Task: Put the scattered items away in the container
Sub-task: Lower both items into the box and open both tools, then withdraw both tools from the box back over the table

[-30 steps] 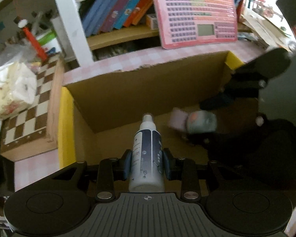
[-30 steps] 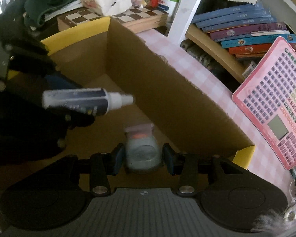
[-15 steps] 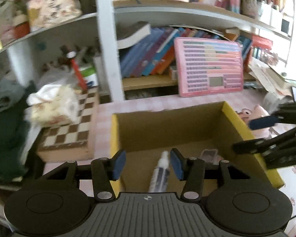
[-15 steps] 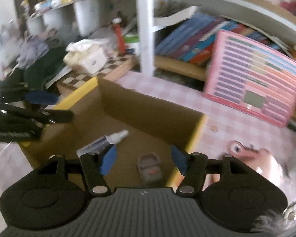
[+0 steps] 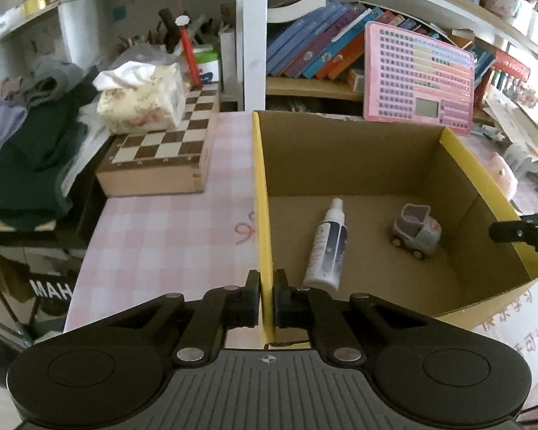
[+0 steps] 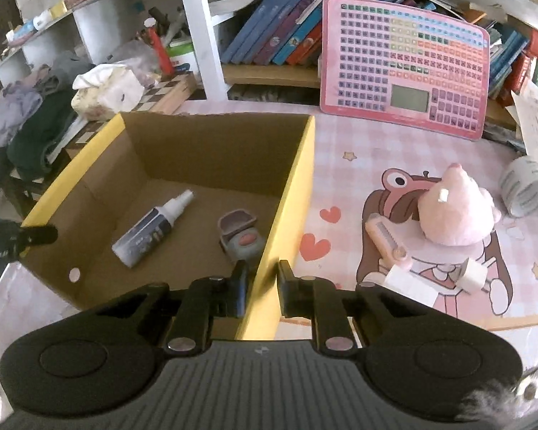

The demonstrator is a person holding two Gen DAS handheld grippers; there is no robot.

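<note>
Between the left gripper's (image 5: 267, 295) closed jaws sits the box (image 5: 262, 193) wall; right gripper (image 6: 262, 288) straddles the opposite wall, grip unclear. Light, bendy cardboard.

One cardboard box (image 6: 294, 186) is straddled by both pairs of jaws; inside it lie one spray bottle (image 6: 150, 229) and one toy car (image 6: 242, 238). Right of the right jaws: one pink plush (image 6: 455, 211), perhaps three small pink-and-white items.

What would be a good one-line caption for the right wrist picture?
Right gripper straddles the yellow wall of the cardboard box, spray bottle and toy car inside.
</note>
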